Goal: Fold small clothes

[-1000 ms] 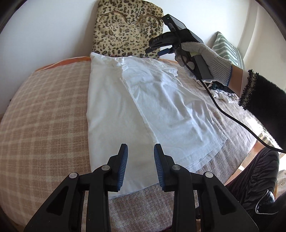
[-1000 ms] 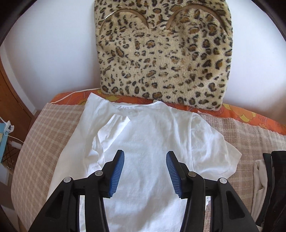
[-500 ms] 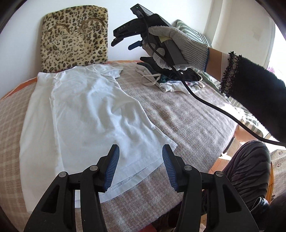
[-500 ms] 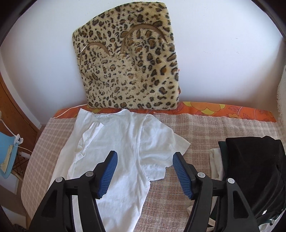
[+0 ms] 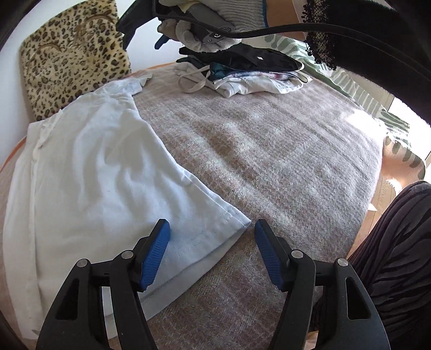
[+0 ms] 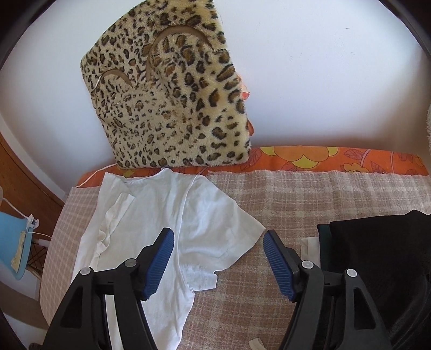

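A white t-shirt [image 5: 89,175] lies flat on the checked blanket, its left side folded over. In the left wrist view my left gripper [image 5: 211,249] hovers over the shirt's bottom right hem corner, its jaws opening, nothing pressed between the pads. In the right wrist view the same shirt [image 6: 167,215] shows its collar end and right sleeve. My right gripper [image 6: 218,258] hangs above that sleeve, jaws opening, nothing gripped. The gloved hand [image 5: 215,16] holding the right gripper fills the top of the left wrist view.
A pile of dark and white clothes [image 5: 242,72] sits at the far right of the bed, also seen as the black pile [image 6: 377,255]. A leopard-print cushion [image 6: 172,102] leans on the wall. A person's striped leg [image 5: 390,255] is at the bed's edge.
Both grippers have swung right across the shirt, from over its middle to its right edge, and their jaws have spread wider. The clothes pile has come into view.
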### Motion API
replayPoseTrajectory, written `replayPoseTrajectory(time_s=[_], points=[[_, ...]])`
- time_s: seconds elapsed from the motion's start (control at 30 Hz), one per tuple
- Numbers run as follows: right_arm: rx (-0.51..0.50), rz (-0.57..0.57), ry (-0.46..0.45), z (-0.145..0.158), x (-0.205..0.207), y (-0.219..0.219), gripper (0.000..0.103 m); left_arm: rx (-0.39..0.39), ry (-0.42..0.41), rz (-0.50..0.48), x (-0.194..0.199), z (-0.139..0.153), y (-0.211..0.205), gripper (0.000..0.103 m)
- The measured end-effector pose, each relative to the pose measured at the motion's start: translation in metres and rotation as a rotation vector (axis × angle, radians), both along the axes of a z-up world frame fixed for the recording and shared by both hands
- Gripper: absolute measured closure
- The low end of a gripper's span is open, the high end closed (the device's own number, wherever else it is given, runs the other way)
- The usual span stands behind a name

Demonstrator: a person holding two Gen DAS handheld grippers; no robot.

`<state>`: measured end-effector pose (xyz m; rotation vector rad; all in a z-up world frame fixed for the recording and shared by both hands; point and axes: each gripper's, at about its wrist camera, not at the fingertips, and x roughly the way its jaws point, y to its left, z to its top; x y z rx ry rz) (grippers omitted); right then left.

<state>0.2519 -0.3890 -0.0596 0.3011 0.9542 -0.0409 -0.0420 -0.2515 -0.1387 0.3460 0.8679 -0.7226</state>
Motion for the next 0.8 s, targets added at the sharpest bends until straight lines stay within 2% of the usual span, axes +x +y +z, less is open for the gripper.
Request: replayPoseTrajectory(time_s=[0.03, 0.1, 0.17, 0.23, 0.27, 0.37, 0.5, 0.8], points=[[0.005, -0.002, 0.006, -0.003, 0.004, -0.001, 0.032, 0.002, -0.006, 0.005, 0.0, 0.0, -0.001, 0.04], [0.021, -0.009, 0.019, -0.011, 0.013, -0.003, 0.032, -0.012, -0.013, 0.016, 0.001, 0.0, -0.001, 0.051], [0.032, -0.012, 0.031, -0.019, 0.02, -0.005, 0.032, -0.033, -0.022, 0.023, 0.005, 0.0, 0.001, 0.08], [0.033, -0.015, 0.042, -0.028, 0.027, -0.006, 0.032, -0.056, -0.012, 0.039, 0.012, 0.0, 0.007, 0.093], [0.031, -0.019, 0.049, -0.032, 0.03, -0.006, 0.032, -0.075, 0.005, 0.048, 0.015, 0.001, 0.01, 0.096], [0.023, -0.035, 0.071, -0.046, 0.038, -0.009, 0.032, -0.147, 0.06, 0.093, 0.021, 0.005, 0.024, 0.098], [-0.012, -0.051, 0.101, -0.061, 0.048, -0.01, 0.032, -0.215, 0.082, 0.113, 0.02, 0.016, 0.034, 0.098], [-0.022, -0.098, 0.135, -0.084, 0.064, -0.023, 0.027, -0.291, 0.098, 0.12, 0.022, 0.028, 0.04, 0.099]])
